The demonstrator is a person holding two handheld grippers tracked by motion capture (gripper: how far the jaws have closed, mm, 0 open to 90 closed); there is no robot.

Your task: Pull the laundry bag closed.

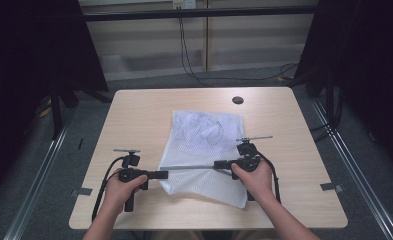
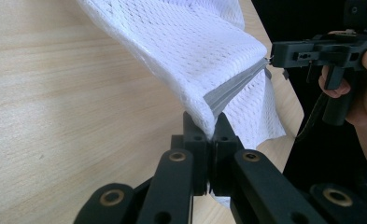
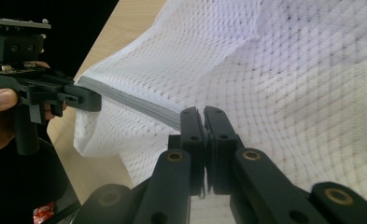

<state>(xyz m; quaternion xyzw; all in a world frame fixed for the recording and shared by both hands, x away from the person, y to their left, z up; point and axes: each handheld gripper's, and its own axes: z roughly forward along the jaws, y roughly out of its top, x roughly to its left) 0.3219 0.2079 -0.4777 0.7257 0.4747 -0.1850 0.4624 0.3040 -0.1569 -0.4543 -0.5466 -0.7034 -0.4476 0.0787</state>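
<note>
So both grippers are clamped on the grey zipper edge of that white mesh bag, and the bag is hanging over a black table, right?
Nearly. Both the left gripper and the right gripper are shut on the grey zipper edge of the white mesh bag, but the table is light wood, not black. The high view shows it.

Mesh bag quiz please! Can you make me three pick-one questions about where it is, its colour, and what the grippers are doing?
1. Where does the mesh bag lie?
A. on the floor
B. on the table
C. on a shelf

2. What colour is the bag's zipper?
A. grey
B. red
C. green

3. What is the left hand-held gripper doing?
A. hanging open
B. lying flat
C. pinching the bag's zipper end

Answers: 1 B, it spreads on the wooden top; 2 A, a grey strip runs between both grippers; 3 C, its jaws close on the fabric corner.
</note>
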